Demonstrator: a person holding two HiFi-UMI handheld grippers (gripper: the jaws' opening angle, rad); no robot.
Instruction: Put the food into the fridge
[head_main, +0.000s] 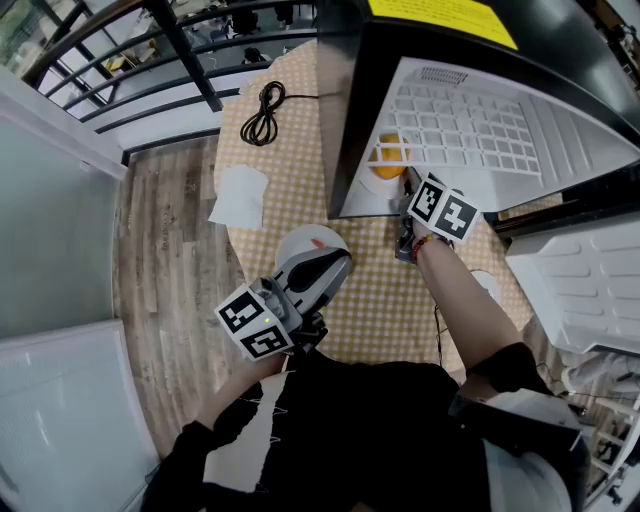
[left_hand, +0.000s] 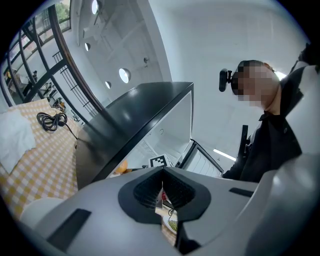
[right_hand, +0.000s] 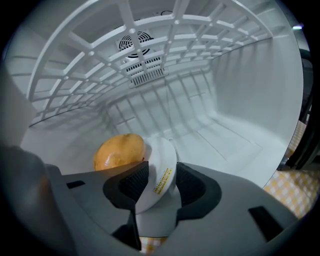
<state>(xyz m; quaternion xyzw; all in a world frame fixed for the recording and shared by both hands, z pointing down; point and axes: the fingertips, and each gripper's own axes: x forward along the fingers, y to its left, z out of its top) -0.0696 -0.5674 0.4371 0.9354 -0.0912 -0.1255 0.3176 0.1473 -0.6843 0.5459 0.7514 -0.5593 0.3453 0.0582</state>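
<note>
Two grippers in play. Right gripper (right_hand: 161, 170): reaching into the one open fridge (head_main: 350, 110), jaws spread wide. The rim of a white plate (right_hand: 161, 150) sits between them but I see no clamp on it, with a clear gap on one side. One plate in the fridge, on its floor under the one wire shelf (right_hand: 100, 45). It carries one piece of orange-yellow food (right_hand: 119, 151), just beyond the jaw tips. Left gripper (left_hand: 163, 170): held back outside the fridge, above the checked table (head_main: 300, 120), tips together, nothing in them. On the table I count one white dish (head_main: 300, 243) beneath the left gripper, one white cloth (head_main: 240, 195) and one coiled black cable (head_main: 262, 112).
</note>
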